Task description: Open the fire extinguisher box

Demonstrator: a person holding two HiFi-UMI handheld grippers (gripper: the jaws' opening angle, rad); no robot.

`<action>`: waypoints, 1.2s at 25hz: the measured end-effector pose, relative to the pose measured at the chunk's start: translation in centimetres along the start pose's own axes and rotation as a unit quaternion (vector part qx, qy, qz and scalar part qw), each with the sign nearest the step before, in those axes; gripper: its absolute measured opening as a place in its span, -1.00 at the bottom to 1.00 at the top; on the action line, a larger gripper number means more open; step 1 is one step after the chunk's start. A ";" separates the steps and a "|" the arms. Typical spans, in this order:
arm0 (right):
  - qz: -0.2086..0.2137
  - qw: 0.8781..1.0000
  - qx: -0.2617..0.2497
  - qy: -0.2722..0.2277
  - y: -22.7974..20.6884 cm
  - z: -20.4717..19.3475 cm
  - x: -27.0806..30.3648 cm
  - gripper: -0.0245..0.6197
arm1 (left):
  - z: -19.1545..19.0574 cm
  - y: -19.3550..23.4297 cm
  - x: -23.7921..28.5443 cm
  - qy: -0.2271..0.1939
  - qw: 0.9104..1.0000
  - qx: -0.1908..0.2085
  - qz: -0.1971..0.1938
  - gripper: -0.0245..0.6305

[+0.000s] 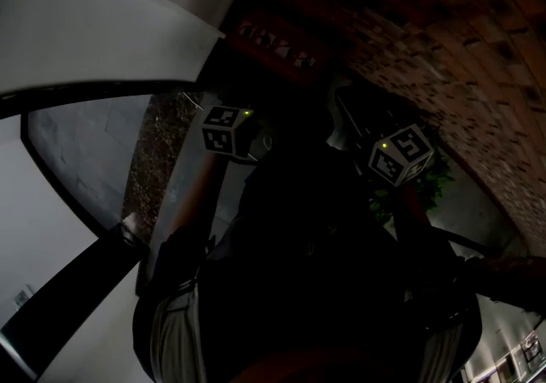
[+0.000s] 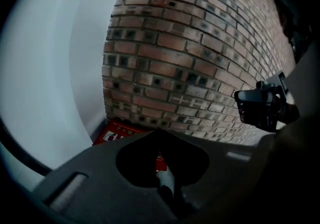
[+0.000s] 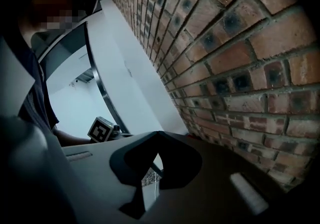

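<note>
The red fire extinguisher box (image 1: 277,47) sits low against the brick wall (image 1: 444,57), and its red front (image 2: 117,132) shows just beyond my left gripper (image 2: 159,131). That gripper is shut, holds nothing and stays apart from the box. My right gripper (image 3: 158,133) points along the brick wall (image 3: 235,68); its dark jaws look closed together with nothing between them. In the head view only the two marker cubes show, the left one (image 1: 223,130) and the right one (image 1: 399,153). The jaws themselves are lost in the dark there.
A white wall panel (image 1: 85,23) with a dark curved frame (image 1: 60,95) stands left of the box. Green leaves (image 1: 431,181) show by the right cube. The person's dark torso (image 1: 307,270) fills the lower middle. The right gripper (image 2: 260,106) appears at the left gripper view's right edge.
</note>
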State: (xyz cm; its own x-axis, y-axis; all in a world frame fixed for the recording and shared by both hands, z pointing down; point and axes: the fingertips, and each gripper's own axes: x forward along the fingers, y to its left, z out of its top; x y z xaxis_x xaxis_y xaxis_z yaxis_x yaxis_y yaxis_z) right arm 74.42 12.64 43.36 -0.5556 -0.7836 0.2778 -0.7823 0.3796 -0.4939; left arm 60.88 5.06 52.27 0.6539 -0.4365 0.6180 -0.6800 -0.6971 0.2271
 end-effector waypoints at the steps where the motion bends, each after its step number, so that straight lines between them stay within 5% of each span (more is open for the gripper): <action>1: 0.004 1.000 0.003 0.003 -0.6 0.0 0.0 -0.92 | -0.5 0.1 0.8 0.009 1.000 -0.010 0.000 -0.92; 7: 0.010 1.000 -0.013 0.015 -2.5 0.7 0.8 -0.92 | -5.2 2.4 4.4 0.070 0.996 -0.051 0.010 -0.92; 13: -0.008 0.998 -0.051 0.027 -1.8 1.6 3.6 -0.92 | -8.4 5.2 8.2 0.119 0.990 -0.071 -0.031 -0.77; 15: -0.016 0.998 -0.053 0.033 -1.3 1.8 4.4 -0.92 | -10.8 5.7 9.7 0.165 0.980 -0.097 -0.058 -0.68; 20: -0.035 0.997 -0.038 0.048 -1.2 1.2 6.6 -0.92 | -15.7 6.7 13.1 0.238 0.952 -0.158 -0.107 -0.10; 25: -0.053 0.995 -0.034 0.078 -0.7 0.1 8.1 -0.92 | -18.3 6.1 15.5 0.271 0.928 -0.216 -0.138 -0.04; 30: -0.062 0.994 -0.043 0.076 -0.3 0.0 8.4 -0.92 | -19.2 5.8 17.6 0.277 0.918 -0.248 -0.136 -0.04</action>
State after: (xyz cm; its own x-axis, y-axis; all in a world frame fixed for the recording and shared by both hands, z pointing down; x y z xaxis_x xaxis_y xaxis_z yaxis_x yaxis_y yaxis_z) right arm 69.95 5.91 45.83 -0.4845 -0.7457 0.4574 -0.8649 0.3300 -0.3783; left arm 62.08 4.26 78.93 0.6461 0.1673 0.7447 -0.6741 -0.3324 0.6596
